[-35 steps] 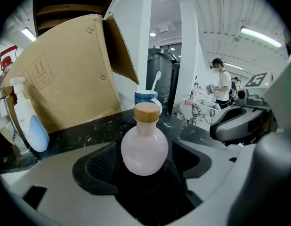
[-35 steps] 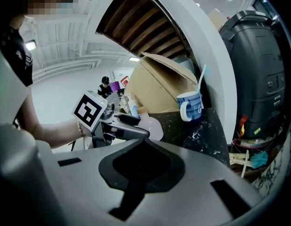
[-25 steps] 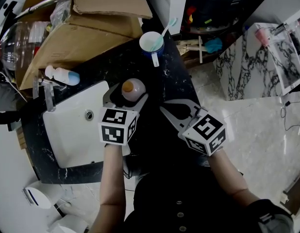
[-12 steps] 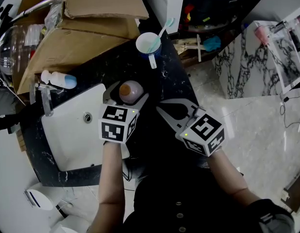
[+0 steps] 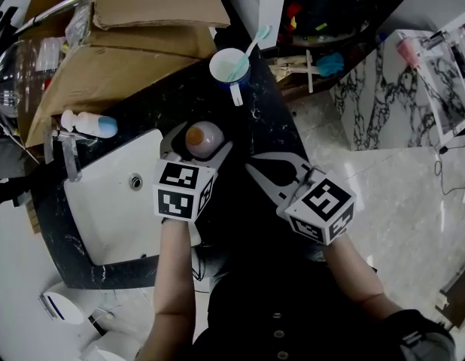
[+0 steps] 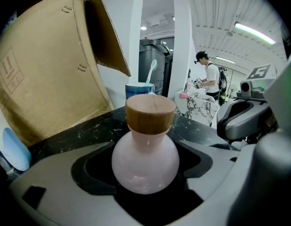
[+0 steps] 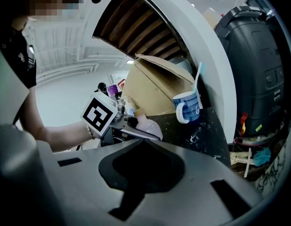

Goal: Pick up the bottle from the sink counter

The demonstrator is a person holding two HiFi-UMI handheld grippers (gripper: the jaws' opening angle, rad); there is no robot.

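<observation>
A round pink bottle (image 5: 204, 139) with a wooden cap stands on the black sink counter (image 5: 266, 126). My left gripper (image 5: 199, 144) is shut on it, one jaw on each side of its belly. In the left gripper view the bottle (image 6: 145, 161) sits upright in the dark hollow between the jaws, cap uppermost. My right gripper (image 5: 253, 168) hovers just right of the bottle over the counter, shut with nothing in it. From the right gripper view I see the bottle (image 7: 148, 126) held by the left gripper (image 7: 136, 132) ahead.
A blue mug with a toothbrush (image 5: 231, 68) stands behind the bottle. A cardboard box (image 5: 120, 59) fills the back left. The white sink basin (image 5: 112, 201) and its faucet (image 5: 67, 153) lie left, with a white blue-capped bottle (image 5: 89, 123) beside them. The counter edge drops to a marble floor (image 5: 398, 201) on the right.
Almost nothing: the left gripper stays closed round the bottle at the same spot, and the right gripper has only drifted a little to the right.
</observation>
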